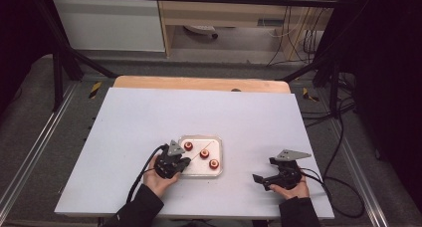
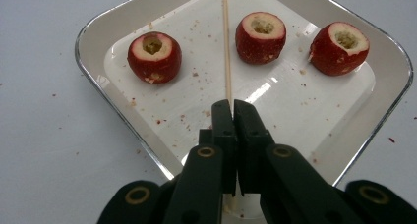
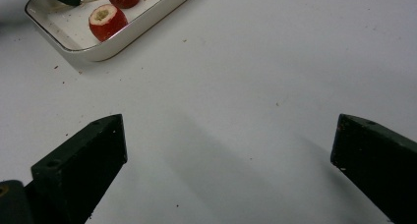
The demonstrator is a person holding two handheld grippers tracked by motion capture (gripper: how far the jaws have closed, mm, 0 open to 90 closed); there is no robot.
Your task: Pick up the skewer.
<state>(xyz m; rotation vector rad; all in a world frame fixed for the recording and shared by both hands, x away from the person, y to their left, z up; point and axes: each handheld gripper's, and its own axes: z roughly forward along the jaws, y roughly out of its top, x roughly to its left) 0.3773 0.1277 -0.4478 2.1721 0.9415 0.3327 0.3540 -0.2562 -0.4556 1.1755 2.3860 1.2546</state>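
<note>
Table (image 1: 149, 122): white top, specked with red crumbs around the tray.
Tray (image 2: 98, 32): white, shallow, rounded corners; sits near the table's front edge, between the two grippers and closer to the left one.
Fruits: three red cored pieces in the tray, cut tops up. In the left gripper view, one (image 2: 154, 57) lies left of the skewer, one (image 2: 260, 37) just right of it, and one (image 2: 340, 48) farther right, near the rim.
Skewer (image 2: 226, 47): thin wooden stick, lying along the tray floor between the first two fruits, touching neither.
Left gripper (image 2: 231, 106): over the tray's near corner; jaws pressed together on the near end of the skewer, which runs straight out from the tips.
Obstacles, left: the two nearest fruits flank the skewer closely; the tray rim lies under the jaws.
Right gripper (image 3: 228, 140): jaws spread wide, holding nothing, low over bare table.
Right gripper to tray: well apart; in the right gripper view the tray sits at the upper left corner.
</note>
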